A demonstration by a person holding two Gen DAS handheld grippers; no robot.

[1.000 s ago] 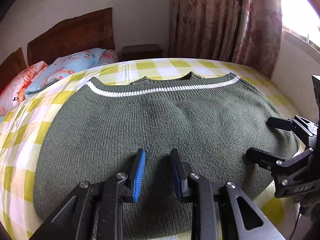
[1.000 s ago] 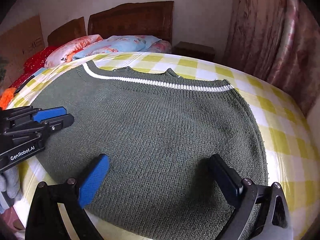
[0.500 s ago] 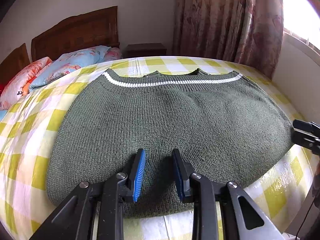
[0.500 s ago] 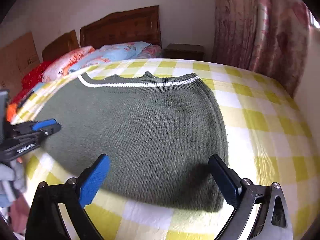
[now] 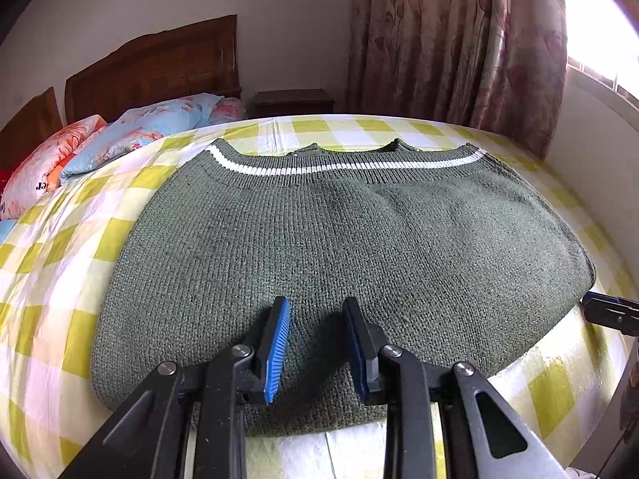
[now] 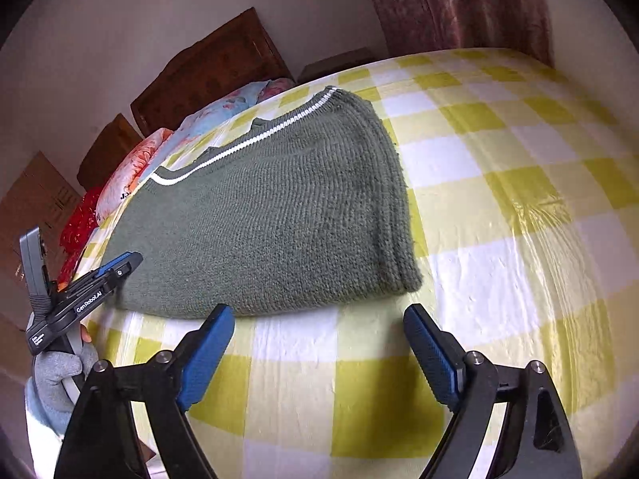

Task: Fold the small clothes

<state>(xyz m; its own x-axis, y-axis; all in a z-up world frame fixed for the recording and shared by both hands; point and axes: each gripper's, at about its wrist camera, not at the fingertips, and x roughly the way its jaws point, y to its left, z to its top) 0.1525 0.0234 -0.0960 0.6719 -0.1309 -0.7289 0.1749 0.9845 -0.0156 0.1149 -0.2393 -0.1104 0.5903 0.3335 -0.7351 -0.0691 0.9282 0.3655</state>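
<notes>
A folded olive-green knit sweater (image 5: 339,239) with a white stripe at its far hem lies flat on the yellow-checked bed (image 5: 52,279); it also shows in the right wrist view (image 6: 271,223). My left gripper (image 5: 317,311) hovers over the sweater's near edge, jaws a small gap apart and empty; it shows at the left of the right wrist view (image 6: 124,263). My right gripper (image 6: 317,339) is wide open and empty, over bare sheet just short of the sweater's near right corner. Its tip shows at the right edge of the left wrist view (image 5: 607,311).
Floral pillows (image 5: 120,139) lie at the wooden headboard (image 5: 159,68). A dark nightstand (image 5: 293,101) stands behind the bed. Patterned curtains (image 5: 459,48) hang by the window on the right. Cardboard (image 6: 32,207) leans at the far left.
Both grippers have pulled back toward the near bed edge. The right one swung right, off the sweater and over bare sheet. The sweater has not moved.
</notes>
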